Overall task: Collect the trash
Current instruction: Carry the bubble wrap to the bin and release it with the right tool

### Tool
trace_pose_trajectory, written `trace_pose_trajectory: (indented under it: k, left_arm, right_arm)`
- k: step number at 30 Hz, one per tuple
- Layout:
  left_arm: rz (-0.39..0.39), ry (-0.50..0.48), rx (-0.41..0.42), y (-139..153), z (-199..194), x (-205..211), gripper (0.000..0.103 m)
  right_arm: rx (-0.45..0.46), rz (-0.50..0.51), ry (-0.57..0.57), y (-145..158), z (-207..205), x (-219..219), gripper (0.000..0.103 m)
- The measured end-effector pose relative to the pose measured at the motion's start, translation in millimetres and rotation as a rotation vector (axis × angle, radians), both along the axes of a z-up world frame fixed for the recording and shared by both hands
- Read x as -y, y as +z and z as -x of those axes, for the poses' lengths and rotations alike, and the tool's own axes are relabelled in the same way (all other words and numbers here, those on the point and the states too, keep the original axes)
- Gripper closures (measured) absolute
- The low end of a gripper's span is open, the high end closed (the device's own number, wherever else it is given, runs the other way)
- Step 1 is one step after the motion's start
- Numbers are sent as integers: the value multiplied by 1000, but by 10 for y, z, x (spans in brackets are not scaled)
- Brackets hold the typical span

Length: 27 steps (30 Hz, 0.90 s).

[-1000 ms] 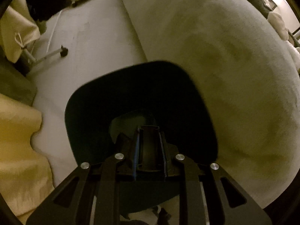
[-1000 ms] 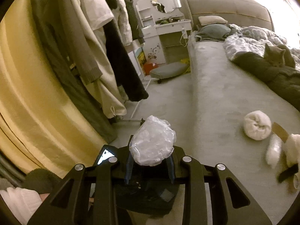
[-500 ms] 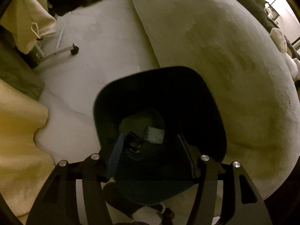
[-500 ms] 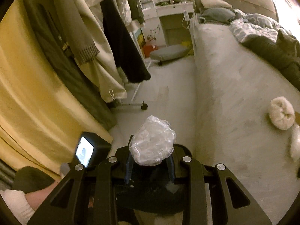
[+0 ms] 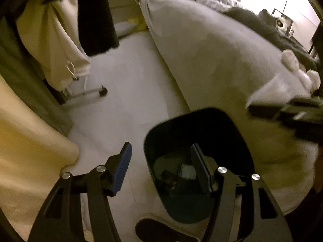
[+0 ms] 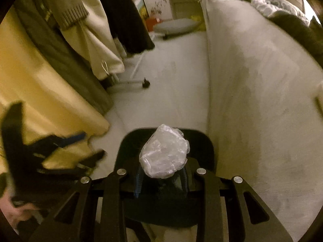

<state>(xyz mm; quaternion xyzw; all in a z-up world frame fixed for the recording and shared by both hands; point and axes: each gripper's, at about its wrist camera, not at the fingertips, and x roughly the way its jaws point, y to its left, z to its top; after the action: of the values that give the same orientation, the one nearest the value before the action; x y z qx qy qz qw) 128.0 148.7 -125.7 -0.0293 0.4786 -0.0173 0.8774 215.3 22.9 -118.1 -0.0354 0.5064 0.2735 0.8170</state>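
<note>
Right hand-held gripper (image 6: 161, 178): its two fingers squeeze a crumpled ball of clear plastic (image 6: 164, 151), so the ball cannot drop too soon.
Left hand-held gripper (image 5: 161, 167): its fingers are spread wide apart and hold nothing. One finger is over the floor, the other is over the bin, so it is out of the way of the drop.
Trash ball: it sticks out past the right fingertips, right above the bin's dark mouth.
Black bin (image 6: 203, 141): it stands on the floor, just under and in front of both hand-held grippers, right beside the bed. Being close to the bed makes it easy to reach.
Inside the bin (image 5: 187, 171): a few small bits lie at the bottom; I cannot tell what they are.
Bed (image 6: 262, 100): on the right of the right hand-held gripper. In the left view some pale lumps (image 5: 290, 60) lie far along it; they may be more trash.
Next step, my guess: let the right fingers open so the ball falls in.
</note>
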Motion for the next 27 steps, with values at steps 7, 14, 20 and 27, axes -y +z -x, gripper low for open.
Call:
trace_pose_trajectory:
  k: [7, 14, 20, 27]
  left_arm:
    - [47, 55, 73, 277, 124, -207, 39]
    - [98, 57, 108, 568, 229, -311, 25]
    - [69, 65, 221, 817, 300, -334, 6]
    - [47, 91, 299, 1013, 332, -367, 5]
  right_arm:
    - [-38, 52, 31, -259, 6, -164, 72]
    - [-87, 111, 71, -538, 39, -308, 72]
    - [-135, 178, 101, -849, 50, -372, 72]
    - [-162, 220, 121, -1057, 98, -383, 72]
